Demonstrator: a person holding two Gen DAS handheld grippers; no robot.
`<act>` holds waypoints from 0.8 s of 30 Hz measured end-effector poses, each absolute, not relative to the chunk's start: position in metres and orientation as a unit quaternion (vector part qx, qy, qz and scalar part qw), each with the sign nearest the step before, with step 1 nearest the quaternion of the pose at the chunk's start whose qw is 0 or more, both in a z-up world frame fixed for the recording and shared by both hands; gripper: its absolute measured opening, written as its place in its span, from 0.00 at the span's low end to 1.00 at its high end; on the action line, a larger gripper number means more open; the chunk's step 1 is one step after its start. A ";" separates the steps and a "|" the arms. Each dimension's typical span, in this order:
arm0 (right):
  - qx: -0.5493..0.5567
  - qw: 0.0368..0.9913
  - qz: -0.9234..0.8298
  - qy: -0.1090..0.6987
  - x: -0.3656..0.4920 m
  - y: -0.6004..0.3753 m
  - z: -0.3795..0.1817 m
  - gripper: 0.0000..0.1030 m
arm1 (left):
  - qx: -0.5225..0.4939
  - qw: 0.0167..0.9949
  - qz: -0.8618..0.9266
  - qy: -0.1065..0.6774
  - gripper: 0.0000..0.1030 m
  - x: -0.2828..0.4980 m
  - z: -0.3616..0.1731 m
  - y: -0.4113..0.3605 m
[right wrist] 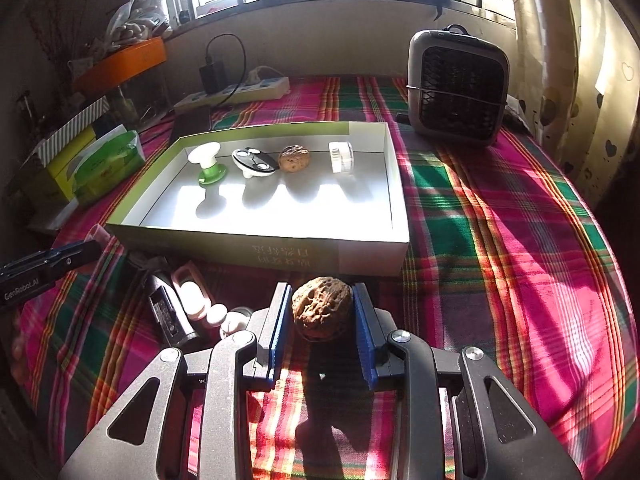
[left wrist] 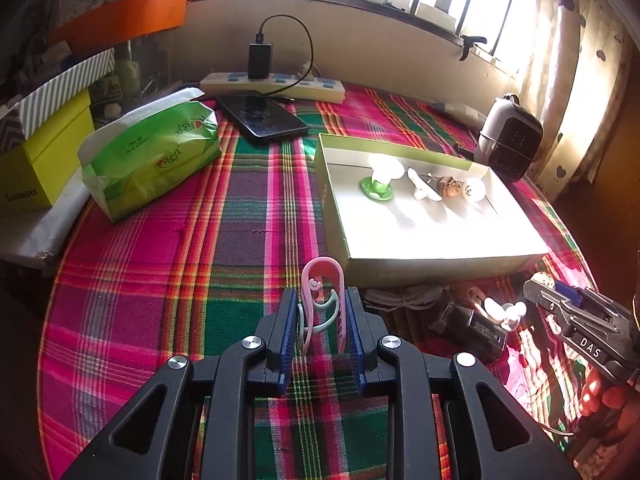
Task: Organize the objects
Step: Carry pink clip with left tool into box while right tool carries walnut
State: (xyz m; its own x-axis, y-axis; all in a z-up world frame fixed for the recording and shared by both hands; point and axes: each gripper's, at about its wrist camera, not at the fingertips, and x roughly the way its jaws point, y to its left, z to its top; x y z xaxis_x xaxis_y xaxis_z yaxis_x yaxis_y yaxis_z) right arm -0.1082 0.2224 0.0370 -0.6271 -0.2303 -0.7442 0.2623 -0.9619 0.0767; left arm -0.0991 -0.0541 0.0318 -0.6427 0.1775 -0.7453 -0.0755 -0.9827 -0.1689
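Note:
My left gripper is shut on a pink plastic clip with a pale green hook, held upright just above the plaid cloth, short of the box's near-left corner. My right gripper is shut on a brown walnut, close to the near wall of the open white box. Inside the box, along its far side, stand a green-and-white knob, a black-and-white piece, a second walnut and a small white jar.
Loose items lie before the box: a black cylinder, a pink-and-white case, small white pieces. A small fan stands at the back right. A tissue pack, phone, power strip and yellow box sit left.

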 end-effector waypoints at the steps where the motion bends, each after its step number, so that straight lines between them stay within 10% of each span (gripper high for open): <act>1: 0.408 0.138 -0.902 0.018 -0.108 0.223 0.039 0.31 | -0.415 0.072 0.905 -0.060 0.21 -0.099 0.034 -0.053; 24: 0.386 0.162 -0.908 0.025 -0.132 0.210 0.066 0.31 | -0.403 0.111 0.907 -0.050 0.21 -0.131 0.055 -0.023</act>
